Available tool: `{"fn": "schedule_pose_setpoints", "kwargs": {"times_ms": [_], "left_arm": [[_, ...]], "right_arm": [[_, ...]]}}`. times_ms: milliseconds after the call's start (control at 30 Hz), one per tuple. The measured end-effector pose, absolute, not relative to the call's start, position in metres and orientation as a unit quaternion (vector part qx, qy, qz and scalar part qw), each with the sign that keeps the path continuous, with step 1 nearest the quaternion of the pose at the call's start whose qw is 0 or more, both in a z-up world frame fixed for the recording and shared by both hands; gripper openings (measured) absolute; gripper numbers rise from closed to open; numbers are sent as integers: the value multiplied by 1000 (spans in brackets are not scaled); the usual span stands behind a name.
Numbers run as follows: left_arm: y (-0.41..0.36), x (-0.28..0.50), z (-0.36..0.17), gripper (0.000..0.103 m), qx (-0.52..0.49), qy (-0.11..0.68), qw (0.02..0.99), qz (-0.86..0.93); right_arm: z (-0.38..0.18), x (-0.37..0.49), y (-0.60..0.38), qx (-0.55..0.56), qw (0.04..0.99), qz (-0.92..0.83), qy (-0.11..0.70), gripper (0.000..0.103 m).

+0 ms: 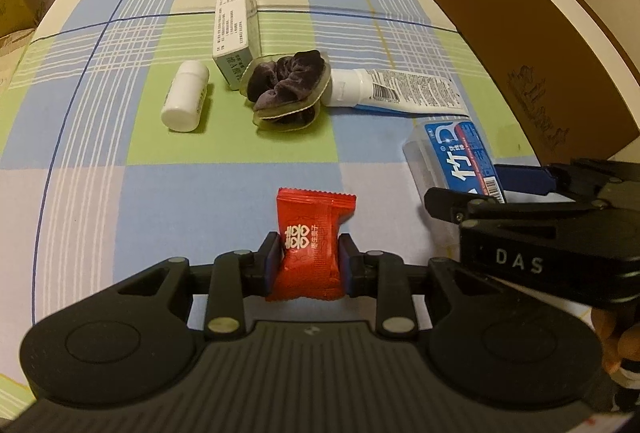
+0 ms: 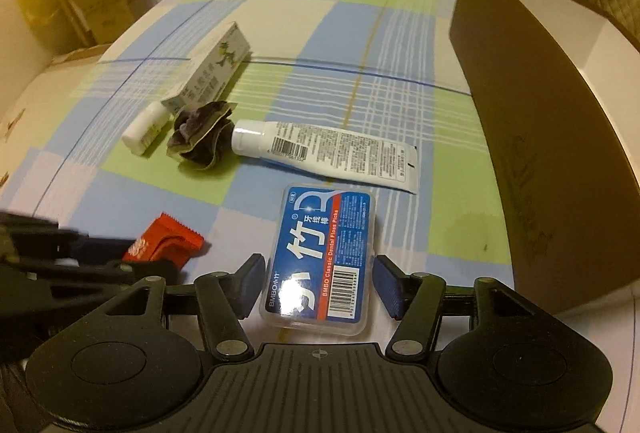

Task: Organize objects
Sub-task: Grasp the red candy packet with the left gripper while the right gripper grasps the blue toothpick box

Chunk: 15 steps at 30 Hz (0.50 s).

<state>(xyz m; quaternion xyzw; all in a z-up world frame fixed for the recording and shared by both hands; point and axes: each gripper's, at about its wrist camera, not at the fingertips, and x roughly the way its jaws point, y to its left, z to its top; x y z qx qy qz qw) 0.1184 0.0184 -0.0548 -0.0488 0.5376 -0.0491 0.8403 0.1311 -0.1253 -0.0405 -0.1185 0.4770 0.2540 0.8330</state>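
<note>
A red candy packet (image 1: 310, 233) stands between the blue pads of my left gripper (image 1: 308, 253), which is shut on it just above the checked cloth. In the right wrist view the same packet (image 2: 168, 241) shows at the left, with the left gripper (image 2: 100, 253) around it. My right gripper (image 2: 318, 275) straddles a clear box of dental floss picks (image 2: 320, 253) with a blue label, and its pads sit against the box's long sides. From the left wrist view the right gripper (image 1: 480, 189) is on the box (image 1: 456, 157) at the right.
On the cloth further off lie a white tube (image 2: 332, 153), a dark velvet scrunchie on card (image 1: 286, 85), a small white bottle (image 1: 184, 97) and a long pale carton (image 1: 236, 21). A tall brown cardboard box (image 1: 520, 45) walls the right side. Cartons line the far edge.
</note>
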Motion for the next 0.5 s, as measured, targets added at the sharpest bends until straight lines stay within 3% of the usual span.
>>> {"fn": "schedule_pose_setpoints", "kwargs": {"times_ms": [500], "left_arm": [[-1,122,-57,27,5,536,842,-57]], "right_arm": [[-44,124,-129,-153,818,278,481,54]]}}
